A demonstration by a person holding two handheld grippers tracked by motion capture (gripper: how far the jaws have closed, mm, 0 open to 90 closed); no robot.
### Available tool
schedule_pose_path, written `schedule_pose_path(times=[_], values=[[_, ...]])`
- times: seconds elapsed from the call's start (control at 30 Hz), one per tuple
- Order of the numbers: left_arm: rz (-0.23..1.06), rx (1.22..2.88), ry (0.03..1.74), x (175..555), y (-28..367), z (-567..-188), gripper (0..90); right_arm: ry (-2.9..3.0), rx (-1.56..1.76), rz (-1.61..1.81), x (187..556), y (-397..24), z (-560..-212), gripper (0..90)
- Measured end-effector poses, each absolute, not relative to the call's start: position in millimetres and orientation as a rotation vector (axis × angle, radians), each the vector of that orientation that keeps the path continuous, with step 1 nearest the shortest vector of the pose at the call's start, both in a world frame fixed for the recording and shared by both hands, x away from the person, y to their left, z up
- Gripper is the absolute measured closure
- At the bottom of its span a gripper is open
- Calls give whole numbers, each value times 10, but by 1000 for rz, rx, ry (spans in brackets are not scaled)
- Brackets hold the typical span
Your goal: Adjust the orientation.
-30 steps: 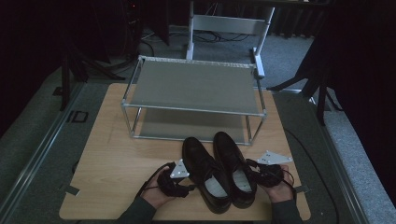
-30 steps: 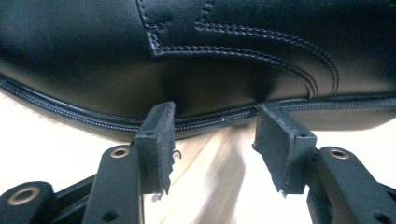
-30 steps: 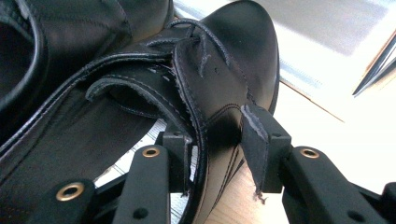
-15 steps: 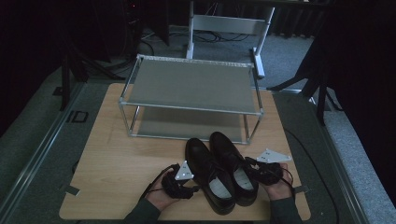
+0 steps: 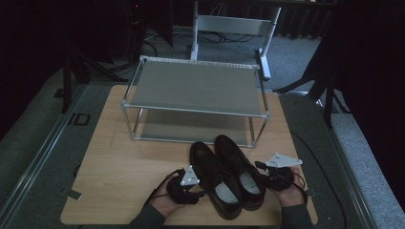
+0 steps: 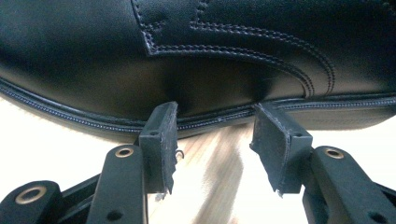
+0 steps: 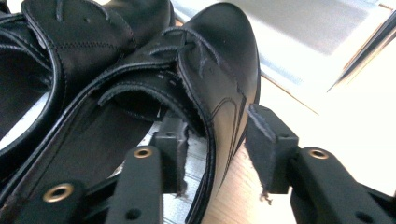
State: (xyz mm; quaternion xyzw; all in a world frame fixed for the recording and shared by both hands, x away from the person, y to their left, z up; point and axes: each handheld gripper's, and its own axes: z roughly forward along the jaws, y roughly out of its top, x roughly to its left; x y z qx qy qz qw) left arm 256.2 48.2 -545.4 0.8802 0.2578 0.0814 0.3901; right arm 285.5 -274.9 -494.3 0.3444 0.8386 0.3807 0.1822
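Two black leather lace-up shoes stand side by side on the wooden table, toes pointing away. My left gripper is beside the left shoe. It is open, and its fingertips rest against that shoe's side just above the sole. My right gripper straddles the outer side wall of the right shoe. Its jaws have just been opening. One pad is inside the shoe, the other stands clear outside the wall, and neither presses on it.
A two-tier metal rack stands on the table just beyond the shoes' toes, both shelves bare. A white frame stands on the floor behind it. Bare wood lies left of the shoes, with a scrap of tape near the front left corner.
The right shoe's toe has swung slightly left, toward the left shoe. The left gripper has edged in against its shoe. Both hands stay about where they were.
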Motion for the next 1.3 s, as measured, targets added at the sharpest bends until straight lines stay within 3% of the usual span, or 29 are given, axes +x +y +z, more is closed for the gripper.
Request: schedule_pose_path(times=[0.17, 0.93, 1.1, 1.3], values=[[184, 2245, 622, 2524, 369, -5451, 526, 2358, 984, 1058, 2877, -2829, -4944, 715], [136, 2245, 575, 2499, 106, -5453, 527, 2317, 1015, 1051, 2994, -3044, -4899, 807], [145, 2244, 579, 2500, 120, -5452, 540, 2331, 1019, 1016, 2990, -3032, -4881, 763], [149, 2234, 597, 2479, 252, -5415, 511, 2302, 1051, 1006, 2864, -3094, -4821, 585]])
